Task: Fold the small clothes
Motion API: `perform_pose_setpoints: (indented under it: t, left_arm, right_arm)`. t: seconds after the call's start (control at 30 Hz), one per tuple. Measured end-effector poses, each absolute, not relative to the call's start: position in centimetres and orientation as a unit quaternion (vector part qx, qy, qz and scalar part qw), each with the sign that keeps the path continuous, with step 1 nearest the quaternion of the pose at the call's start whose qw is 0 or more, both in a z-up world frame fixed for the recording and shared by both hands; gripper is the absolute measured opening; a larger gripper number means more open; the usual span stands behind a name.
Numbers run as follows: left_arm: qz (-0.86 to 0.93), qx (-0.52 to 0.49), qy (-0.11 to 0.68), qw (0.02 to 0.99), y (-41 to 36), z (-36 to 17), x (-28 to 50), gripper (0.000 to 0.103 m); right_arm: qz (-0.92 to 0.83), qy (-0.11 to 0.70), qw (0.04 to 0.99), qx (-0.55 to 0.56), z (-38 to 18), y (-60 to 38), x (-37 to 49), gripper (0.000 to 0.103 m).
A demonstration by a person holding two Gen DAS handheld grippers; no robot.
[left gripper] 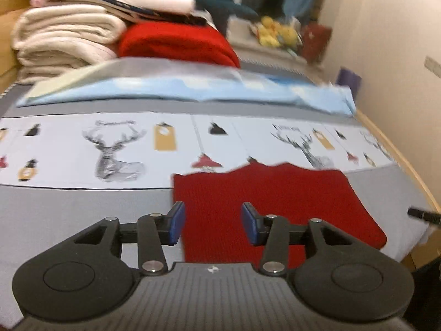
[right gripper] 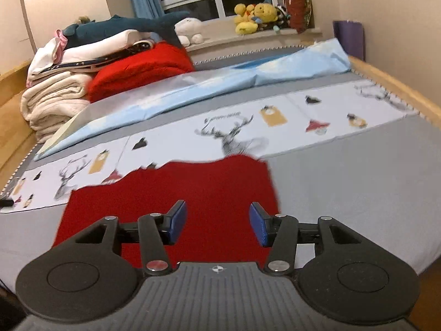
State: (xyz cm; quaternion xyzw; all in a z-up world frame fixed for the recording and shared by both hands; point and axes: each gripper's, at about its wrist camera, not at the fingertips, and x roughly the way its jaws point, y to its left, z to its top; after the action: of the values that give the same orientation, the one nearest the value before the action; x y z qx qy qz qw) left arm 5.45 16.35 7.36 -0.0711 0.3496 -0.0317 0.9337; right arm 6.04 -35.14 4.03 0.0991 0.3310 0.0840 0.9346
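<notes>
Red cloth (left gripper: 264, 207) flat on bed (left gripper: 69, 215), left tongs (left gripper: 212, 224) spread empty, right tongs (right gripper: 217, 224) spread empty above it

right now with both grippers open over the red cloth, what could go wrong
1. The red cloth lies flat on the bed sheet, so the left hand-held gripper or right hand-held gripper might pinch the sheet too.
2. The cloth's far edge looks uneven, so a fold may come out crooked.
3. Both views are blurred; closing while moving could miss the edge.
</notes>
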Motion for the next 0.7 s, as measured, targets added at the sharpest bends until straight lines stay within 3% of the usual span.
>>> perform_pose_setpoints:
  t: [0.13,0.3,0.37,0.7]
  left_arm:
    - [0.006,-0.082,0.328,0.941,18.1,7.2,2.0,0.05]
    - [0.05,-0.097,0.246,0.963,19.0,8.9,-0.9,0.05]
    - [0.056,-0.091,0.234,0.966,19.0,9.2,-1.4,0.055]
    - [0.058,-0.089,0.259,0.96,20.3,8.9,-0.8,0.057]
  right_arm:
    - [0.096,0.319,0.942,0.052,2.4,-32.5,4.8,0.052]
    - [0.119,0.316,0.941,-0.018,1.7,-29.0,4.6,0.052]
    - [0.121,0.32,0.94,-0.013,1.7,-28.0,4.9,0.052]
    - [0.152,0.334,0.93,0.002,0.7,-20.4,6.6,0.052]
